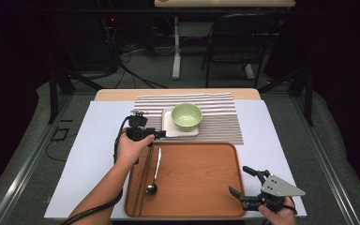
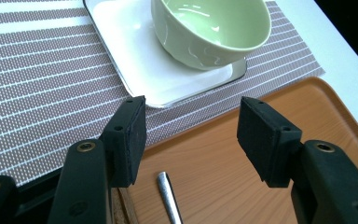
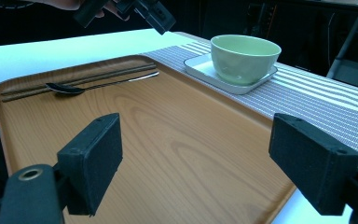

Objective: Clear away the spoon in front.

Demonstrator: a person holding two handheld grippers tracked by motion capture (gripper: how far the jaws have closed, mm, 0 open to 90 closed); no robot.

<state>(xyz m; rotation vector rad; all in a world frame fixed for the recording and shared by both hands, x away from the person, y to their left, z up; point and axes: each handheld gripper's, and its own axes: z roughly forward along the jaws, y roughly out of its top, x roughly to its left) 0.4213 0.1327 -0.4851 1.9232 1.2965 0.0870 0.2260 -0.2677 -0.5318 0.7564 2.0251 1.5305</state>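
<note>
— Largest things first?
— Table (image 1: 84, 154) under a white cover, then a wooden tray (image 1: 201, 187) at the near side. Striped placemat (image 1: 220, 122) just behind the tray, touching its far edge.

— And on the placemat?
— White square plate (image 1: 168, 123), with a pale green bowl (image 1: 186, 116) standing upright on it. Bowl looks empty inside.

— On the tray?
— Along the left rim, a pair of dark chopsticks (image 1: 145, 173) lying straight. Just beside them, to the right, a metal spoon (image 1: 153, 172), bowl end toward the person, handle pointing to the placemat. Rest of the tray bare wood.

— Left hand-held gripper?
— Left hand-held gripper (image 1: 157, 134) above the far left corner of the tray, over the handle end of the spoon. Jaws well apart, nothing between them; in the left gripper view the spoon tip seen below the gap, not touched.

— Right one?
— Right hand-held gripper (image 1: 241, 180) near the right near corner of the tray, low over the wood. Jaws wide apart too, holding nothing. Well apart from spoon and chopsticks.
</note>
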